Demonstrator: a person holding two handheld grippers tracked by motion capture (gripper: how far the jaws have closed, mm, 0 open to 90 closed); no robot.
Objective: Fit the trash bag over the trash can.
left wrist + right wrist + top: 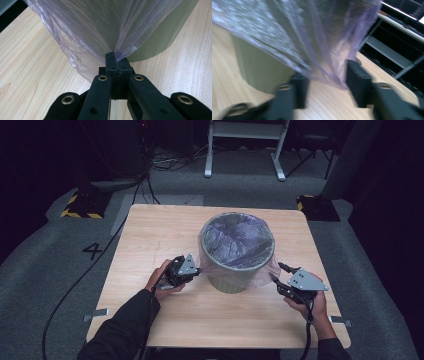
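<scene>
Pinched between the clenched jaws of the left gripper (117, 65), the bag liner (237, 240) is draping over the green bin (230, 282) mid-worktop (150, 235). Right gripper (327, 82) jaws are gaping around its hem. Likely next: closing there, then pulling the liner.

table (150, 235): light wood, square | on it: green bin (231, 281), upright, bag-lined

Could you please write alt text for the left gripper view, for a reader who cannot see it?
The left gripper has its black jaws shut on a gathered fold of thin purple bag, pulled taut. The bag hangs over the side of a green bin, which stands on a light wooden table.
</scene>
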